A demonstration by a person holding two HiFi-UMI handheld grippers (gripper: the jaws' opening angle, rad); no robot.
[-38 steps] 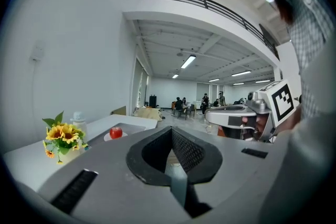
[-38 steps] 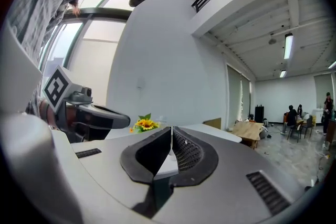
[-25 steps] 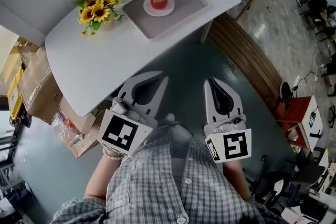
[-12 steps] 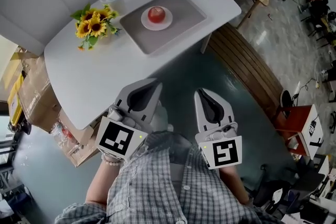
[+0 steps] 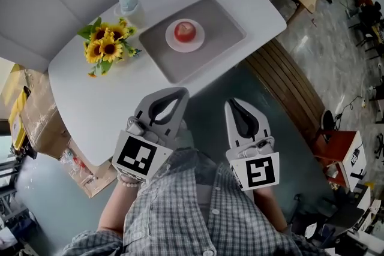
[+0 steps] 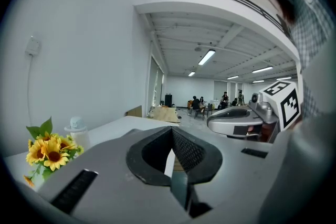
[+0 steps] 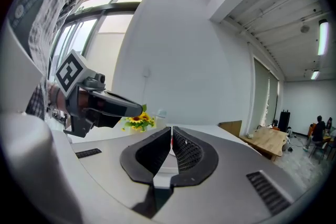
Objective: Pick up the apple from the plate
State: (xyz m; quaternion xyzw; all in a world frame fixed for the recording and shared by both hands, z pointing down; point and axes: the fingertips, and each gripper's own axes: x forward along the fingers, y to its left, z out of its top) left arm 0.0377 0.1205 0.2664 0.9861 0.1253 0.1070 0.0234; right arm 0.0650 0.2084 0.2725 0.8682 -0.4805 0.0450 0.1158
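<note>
Head view: apple (image 5: 185,30) on plate (image 5: 172,42); left gripper view: sunflowers (image 6: 50,150), distant people (image 6: 195,104).

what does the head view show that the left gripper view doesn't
Only the head view: the apple on its plate, on the grey tray; the left gripper view catches none of these. Only the left gripper view: people in the far room and ceiling lights. Both: the sunflowers, the white bottle, the table and the right gripper.
</note>
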